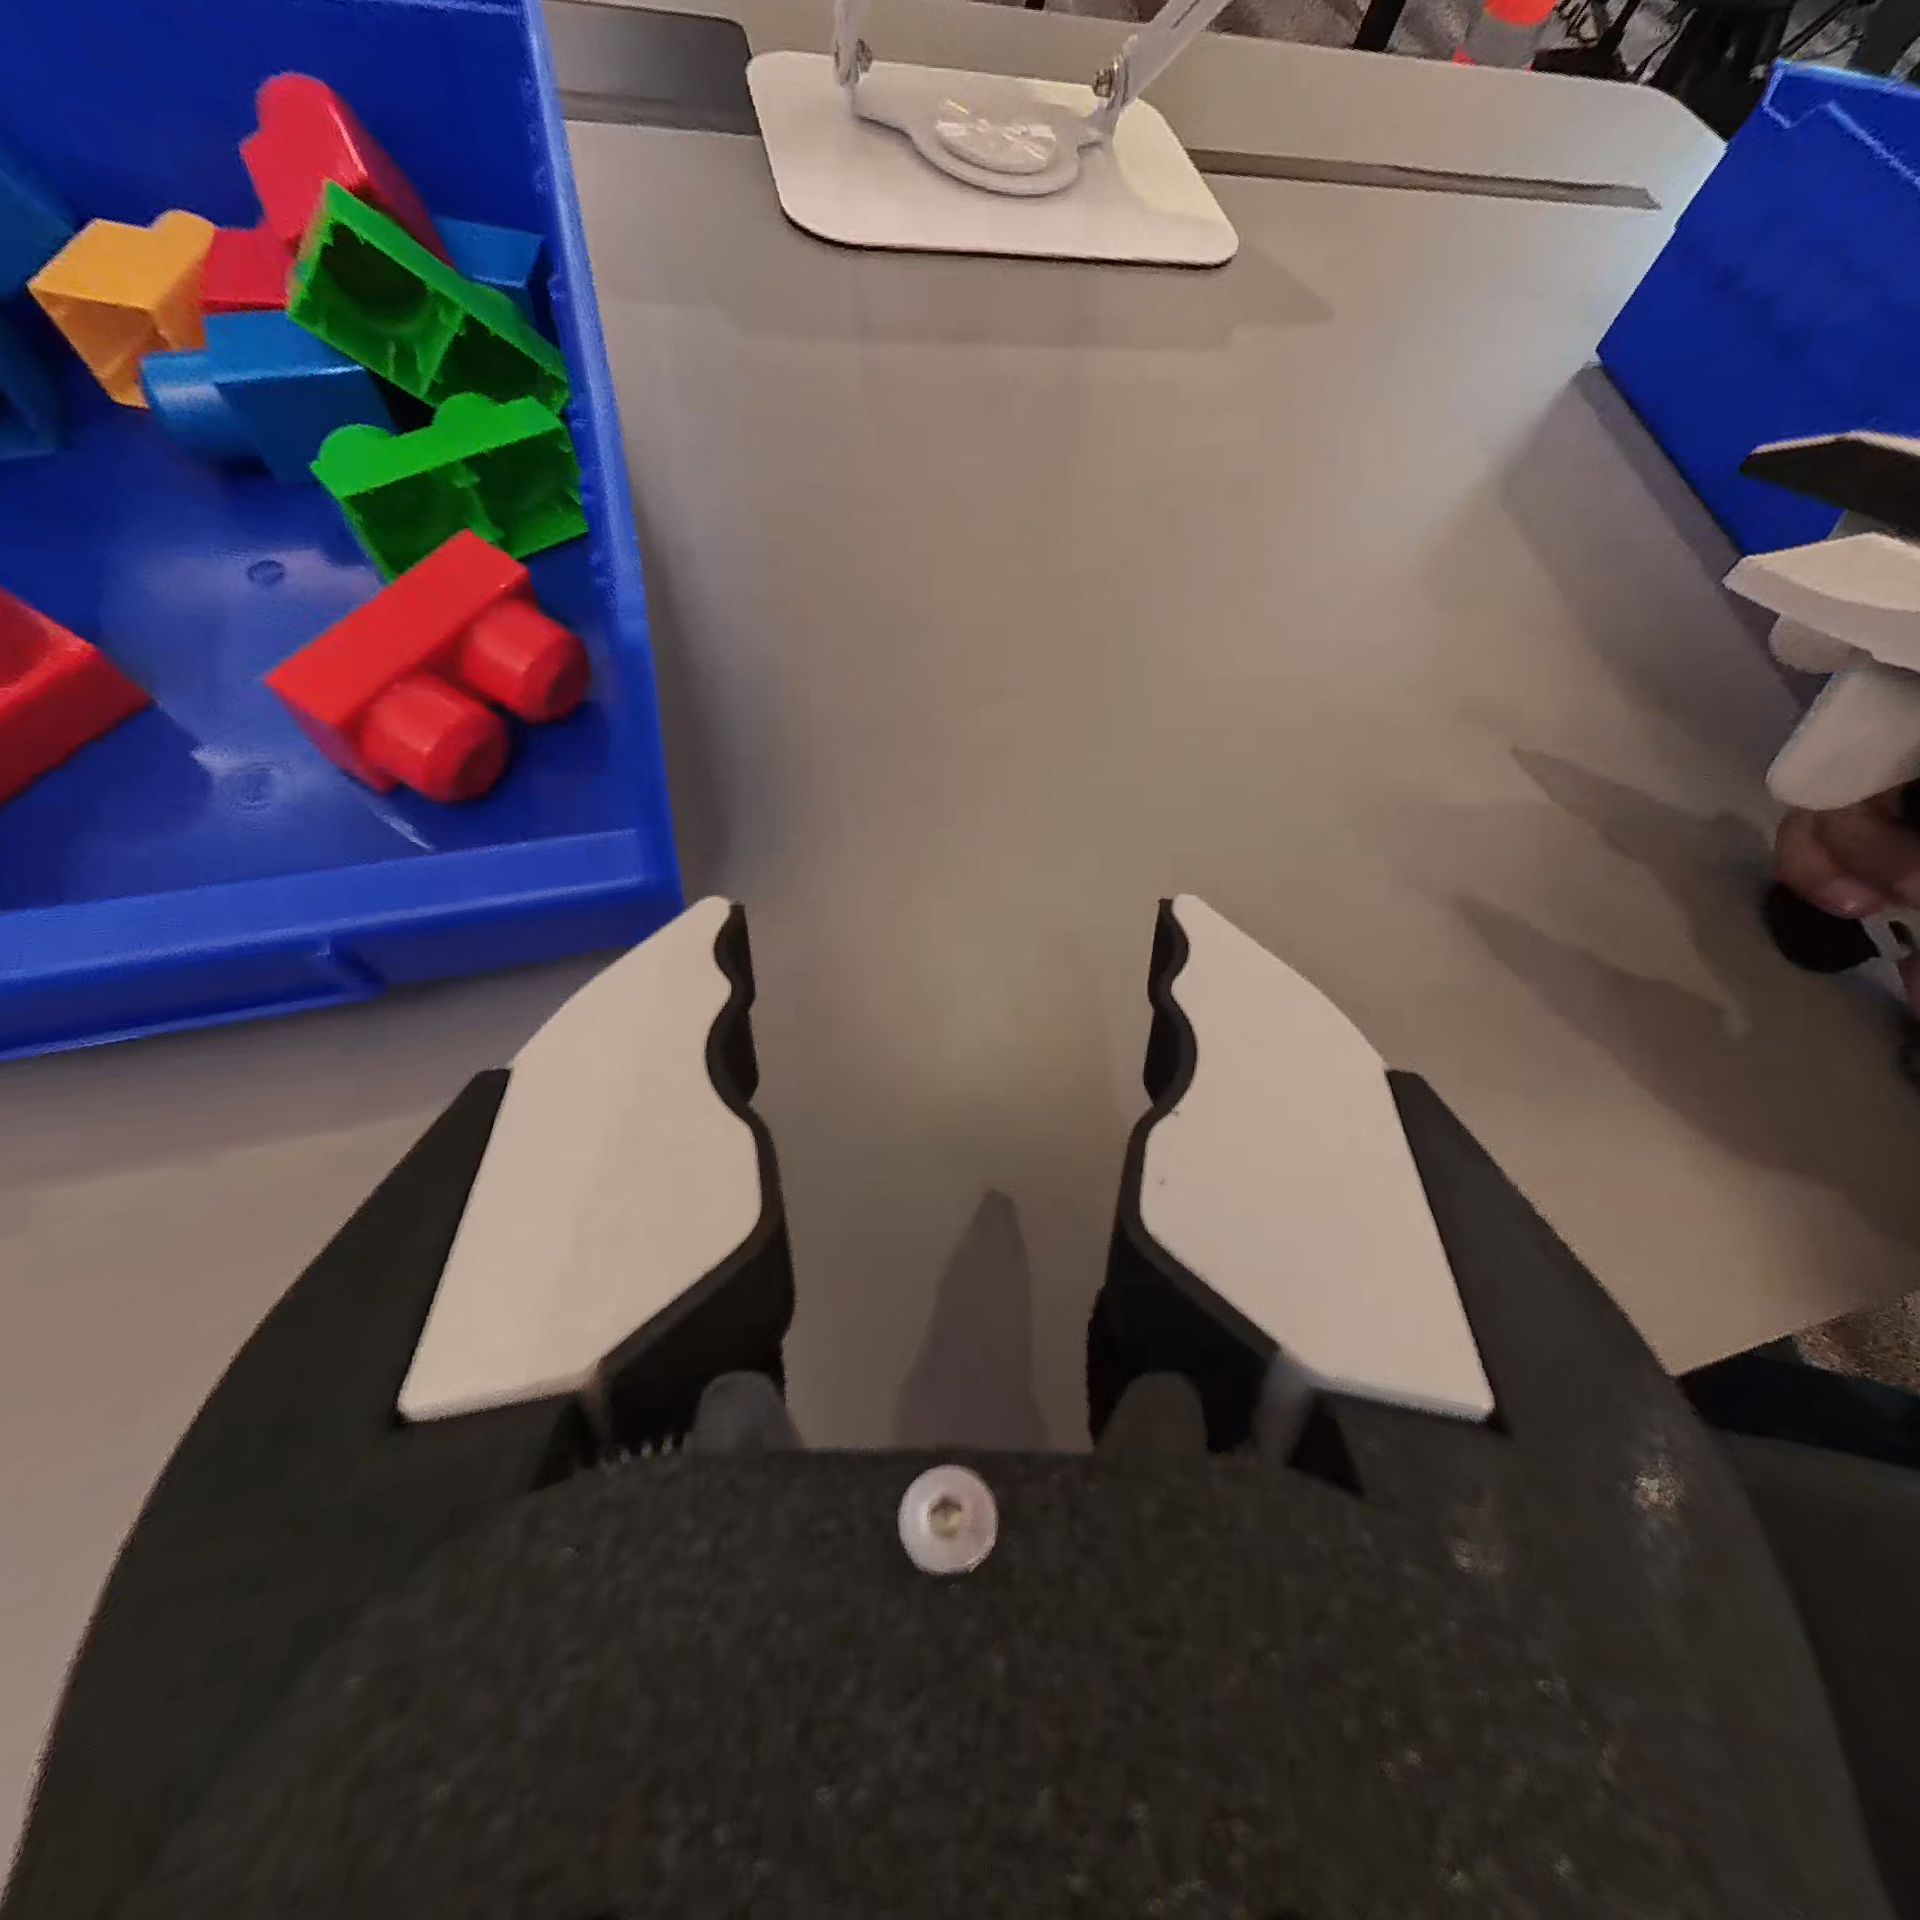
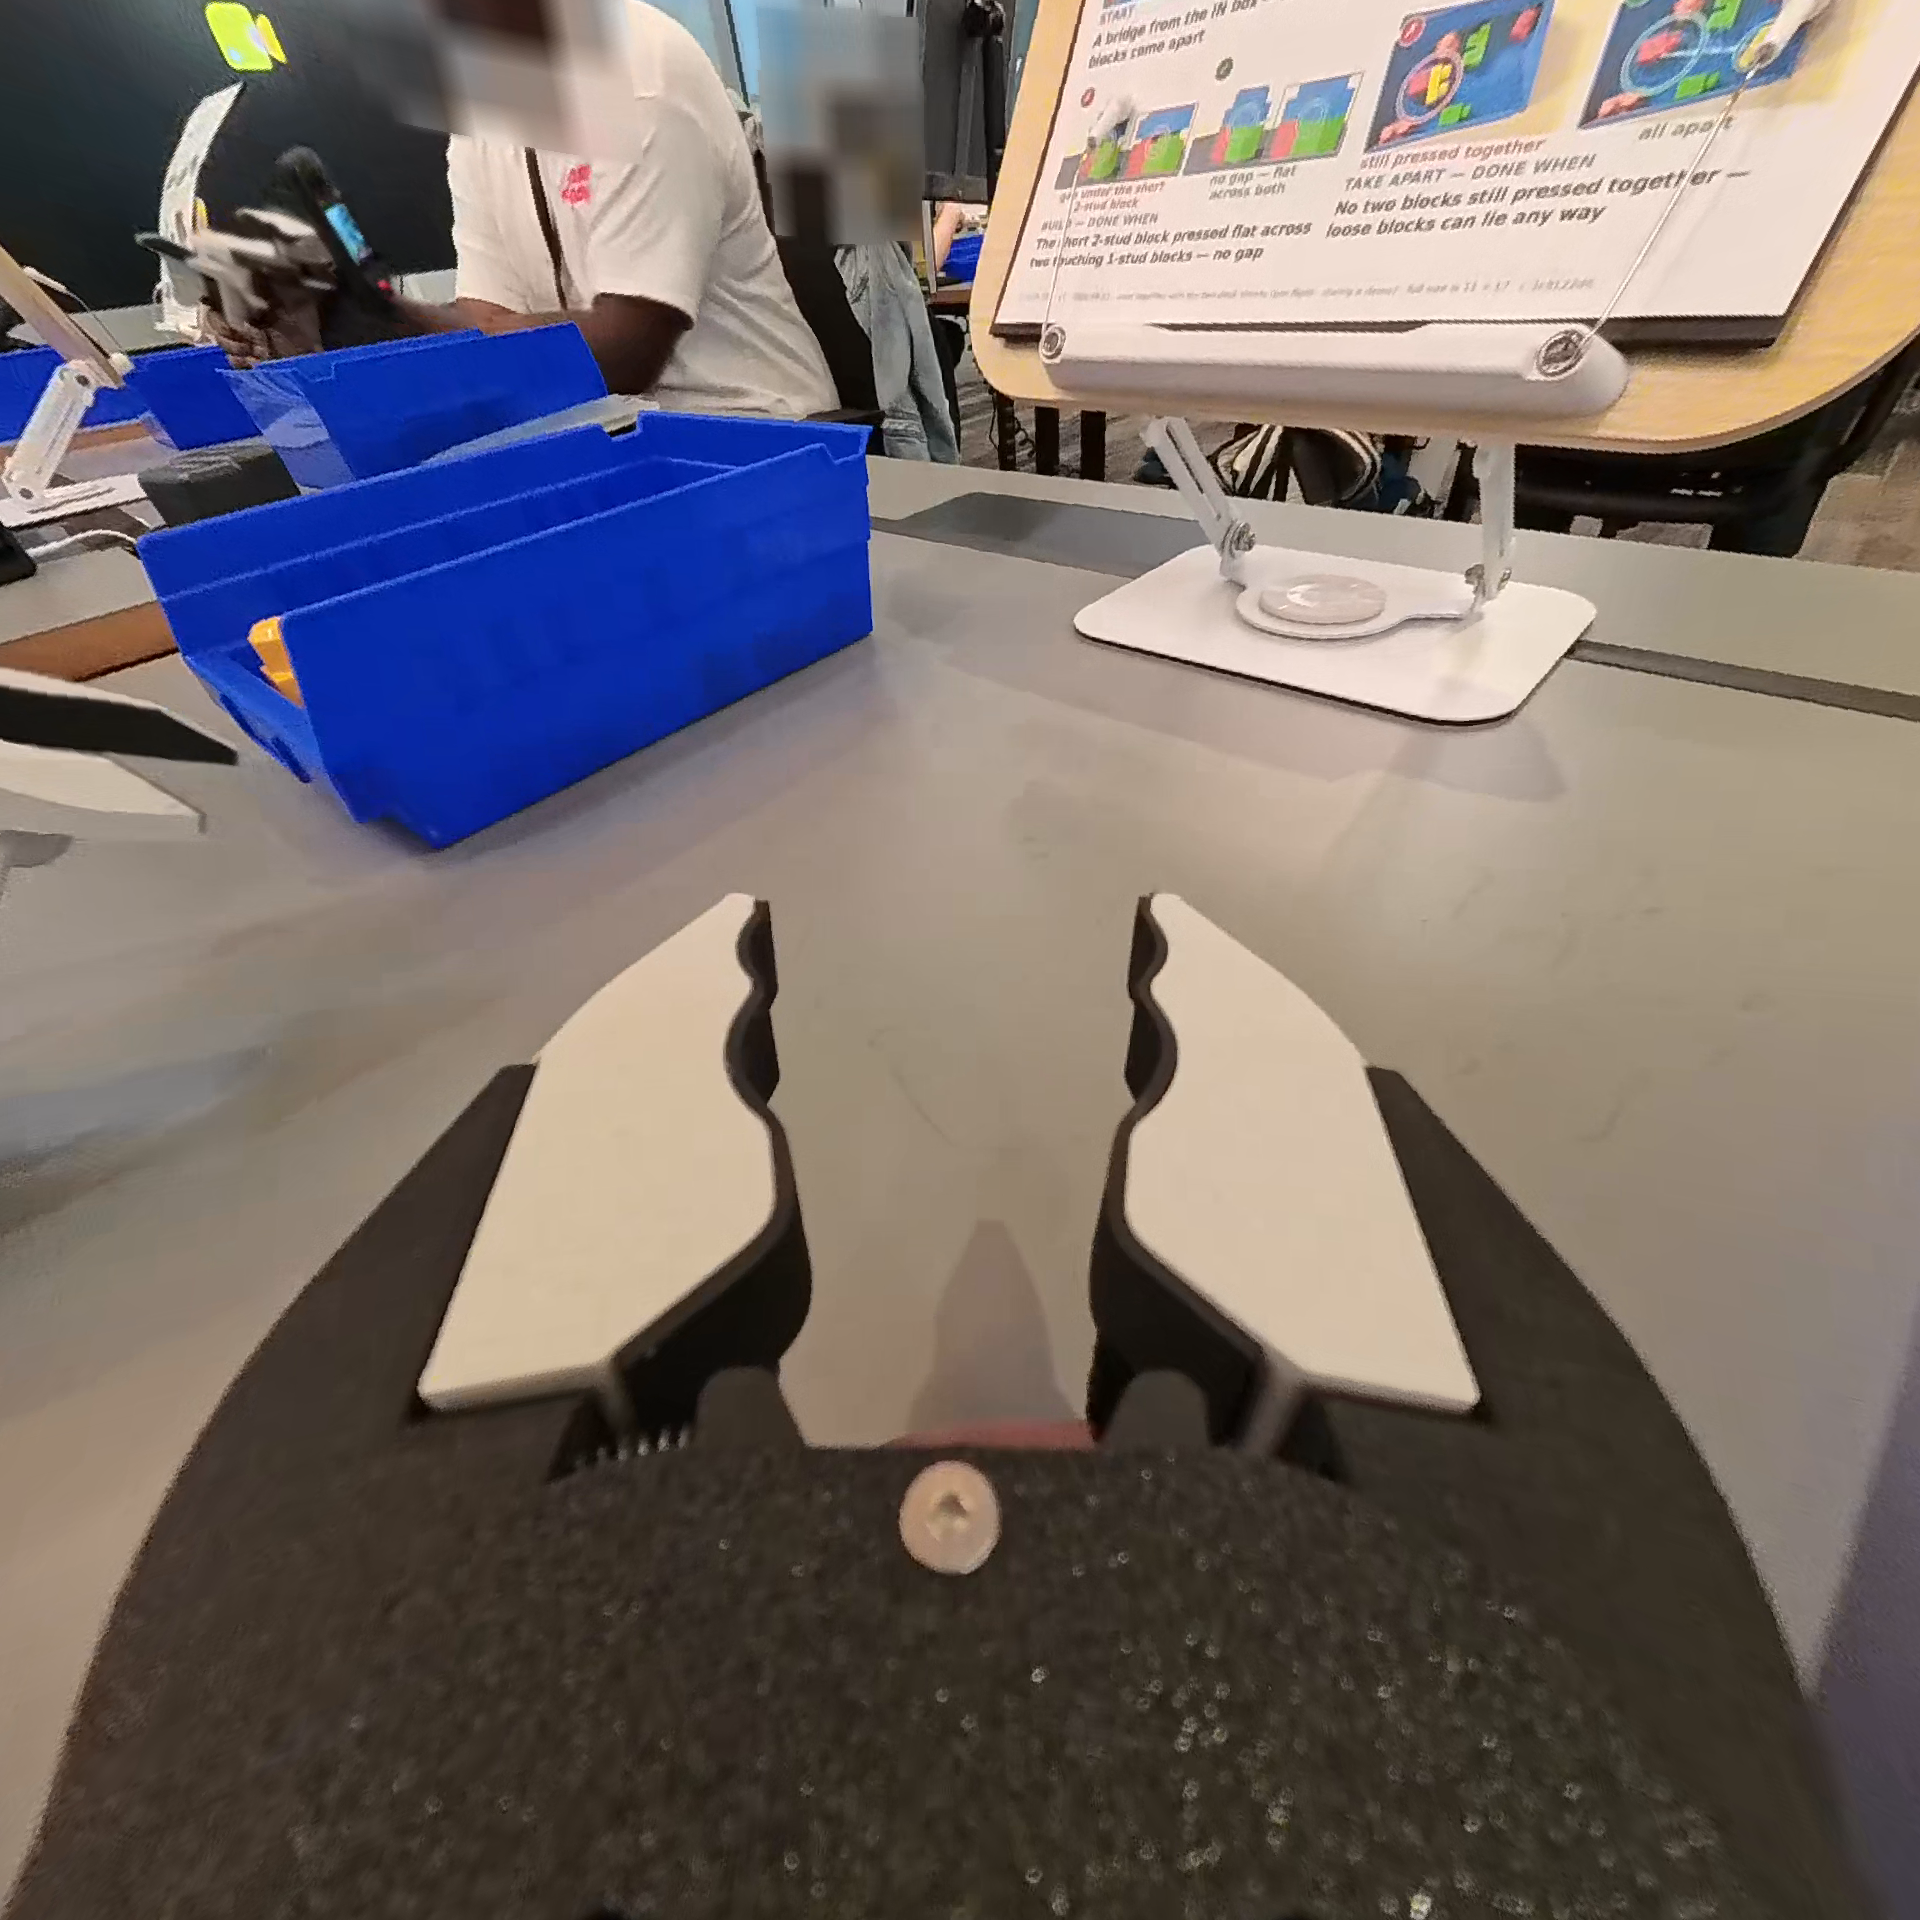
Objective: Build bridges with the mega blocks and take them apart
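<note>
Flat grey table (image 1: 1039,623) spans both views, bare between the bins. Large blue plastic bin (image 1: 613,520) sits at the left of the table in the left wrist view, holding the loose mega blocks; the same bin (image 2: 582,665) shows from outside in the right wrist view. Second blue plastic bin (image 1: 1766,312) stands at the far right edge. White flat-based stand (image 2: 1340,644) at the table's far side carries a tilted wooden board with a printed instruction sheet (image 2: 1455,187).

Left gripper (image 1: 951,914), black body with white finger plates, hangs over bare table just beside the bin's near corner, jaws spread apart, nothing between them. Right gripper (image 2: 954,909), same build, is over bare table too, jaws apart and empty.

Blocks in the bin: red two-stud block (image 1: 416,665) on its side nearest the corner, two green blocks (image 1: 457,488) overturned behind it, blue block (image 1: 260,395), orange block (image 1: 114,301), another red block (image 1: 322,145) at the back. None joined that I can tell.
</note>
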### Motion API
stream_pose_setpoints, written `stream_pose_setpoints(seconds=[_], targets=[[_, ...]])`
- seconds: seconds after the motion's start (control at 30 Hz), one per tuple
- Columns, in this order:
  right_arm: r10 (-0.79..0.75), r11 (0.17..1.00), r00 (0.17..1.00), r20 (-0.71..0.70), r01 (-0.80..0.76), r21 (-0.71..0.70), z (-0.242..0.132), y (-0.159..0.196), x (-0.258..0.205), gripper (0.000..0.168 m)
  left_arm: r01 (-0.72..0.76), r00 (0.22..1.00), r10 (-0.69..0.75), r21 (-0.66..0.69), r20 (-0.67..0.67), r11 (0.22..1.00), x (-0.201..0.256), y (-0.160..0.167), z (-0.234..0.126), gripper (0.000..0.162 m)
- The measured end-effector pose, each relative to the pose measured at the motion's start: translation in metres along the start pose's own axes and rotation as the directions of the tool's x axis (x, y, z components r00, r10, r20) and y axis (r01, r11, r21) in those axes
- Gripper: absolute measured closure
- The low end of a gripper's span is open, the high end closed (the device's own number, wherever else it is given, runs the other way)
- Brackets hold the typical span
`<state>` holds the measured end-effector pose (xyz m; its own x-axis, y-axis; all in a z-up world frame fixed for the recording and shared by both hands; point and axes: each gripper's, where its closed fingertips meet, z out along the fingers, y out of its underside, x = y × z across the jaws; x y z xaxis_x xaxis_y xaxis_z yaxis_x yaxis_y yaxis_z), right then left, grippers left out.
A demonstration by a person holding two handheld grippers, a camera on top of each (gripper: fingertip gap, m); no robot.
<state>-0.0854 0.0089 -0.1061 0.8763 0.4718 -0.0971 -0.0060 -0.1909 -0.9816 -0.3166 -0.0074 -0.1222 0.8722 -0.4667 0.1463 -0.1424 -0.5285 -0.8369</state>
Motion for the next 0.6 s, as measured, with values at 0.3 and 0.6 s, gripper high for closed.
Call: stream_pose_setpoints(seconds=[0.3,0.6], targets=[[-0.007,1.000,1.000,0.002,0.007,0.001,0.000,0.000,-0.001,0.105,-0.165,0.985,0.172,-0.142,0.033,0.976,-0.059,-0.023,-0.021,0.089],[-0.009,1.000,1.000,0.011,0.009,0.000,0.000,0.000,-0.002,0.106,-0.472,0.852,0.503,-0.623,-0.143,0.624,-0.181,-0.044,0.030,0.094]])
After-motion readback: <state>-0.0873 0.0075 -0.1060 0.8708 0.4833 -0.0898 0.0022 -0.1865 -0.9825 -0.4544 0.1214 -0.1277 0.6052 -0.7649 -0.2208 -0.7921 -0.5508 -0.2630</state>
